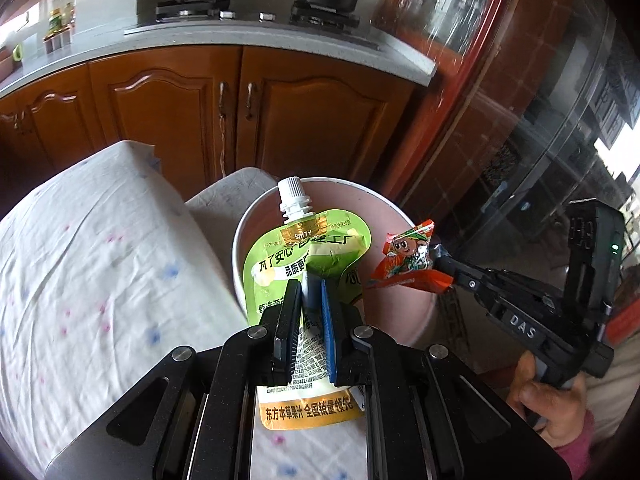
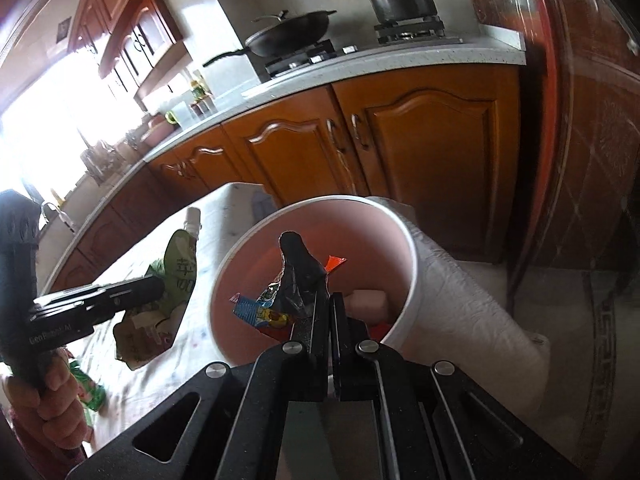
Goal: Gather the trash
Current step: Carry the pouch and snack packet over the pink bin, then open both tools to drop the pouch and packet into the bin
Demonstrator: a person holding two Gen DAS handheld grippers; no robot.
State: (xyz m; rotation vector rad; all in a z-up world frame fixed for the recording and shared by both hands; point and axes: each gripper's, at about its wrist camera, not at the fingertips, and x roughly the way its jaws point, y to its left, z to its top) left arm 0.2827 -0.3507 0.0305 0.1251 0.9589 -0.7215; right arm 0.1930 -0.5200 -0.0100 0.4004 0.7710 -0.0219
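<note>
- The left claw (image 1: 310, 280) is closed on a green pouch (image 1: 308, 256), pinching it in the middle.
- The pouch hangs over the pink bin (image 1: 400, 216), with its white cap (image 1: 292, 196) at 12 o'clock.
- The right claw (image 2: 326, 300) is closed on a small wrapper (image 2: 298, 276), right over the bin's mouth.
- In the left view, the wrapper (image 1: 412, 260) sits at 3 o'clock from the pouch.
- Both look light, thin and crinkly, and likely slippery.
- The flat middle is a good spot to hold the pouch; the cap is hard and round.
- More trash lies inside the bin.
</note>
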